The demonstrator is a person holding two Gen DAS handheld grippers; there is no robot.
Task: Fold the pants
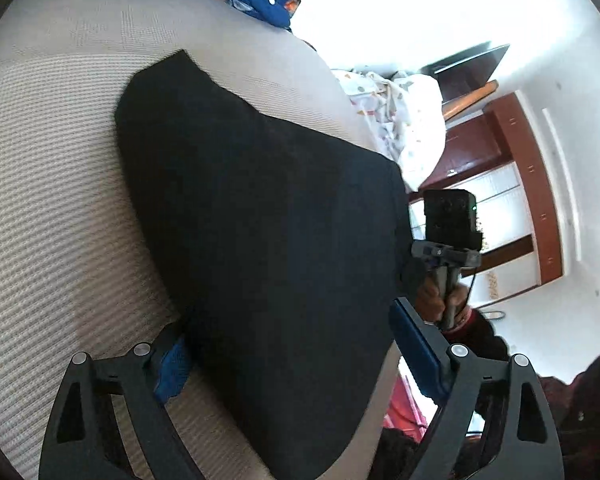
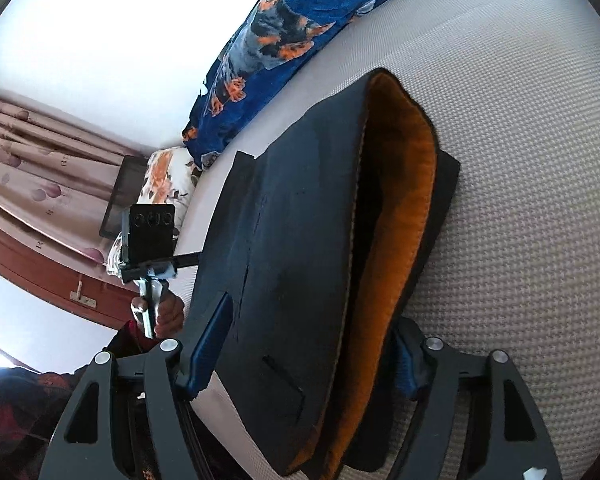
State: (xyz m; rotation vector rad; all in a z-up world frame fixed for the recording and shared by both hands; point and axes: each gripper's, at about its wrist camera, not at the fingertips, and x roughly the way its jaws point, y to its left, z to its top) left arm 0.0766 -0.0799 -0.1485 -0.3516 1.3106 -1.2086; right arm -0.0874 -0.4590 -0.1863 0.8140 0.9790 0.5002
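Note:
Black pants (image 1: 260,220) lie folded on a beige textured bed (image 1: 60,200). My left gripper (image 1: 288,332) straddles their near end. Each blue pad sits at one side edge and the cloth between them lies flat, so the jaws stand open. In the right wrist view the pants (image 2: 292,220) show an orange lining (image 2: 400,208) at the gaping waist. My right gripper (image 2: 314,320) is shut on that end, with one pad on the black top layer and the other at the right edge. Each view shows the other gripper in a hand (image 1: 436,300) (image 2: 168,312) beside the pants.
A blue paw-print blanket (image 2: 300,32) lies along the far side of the bed (image 2: 520,200). A floral pillow (image 2: 166,180) and a dark flat panel (image 2: 124,196) sit past the bed's end. A white printed cloth (image 1: 404,120) and a wooden door frame (image 1: 532,184) stand beyond the bed edge.

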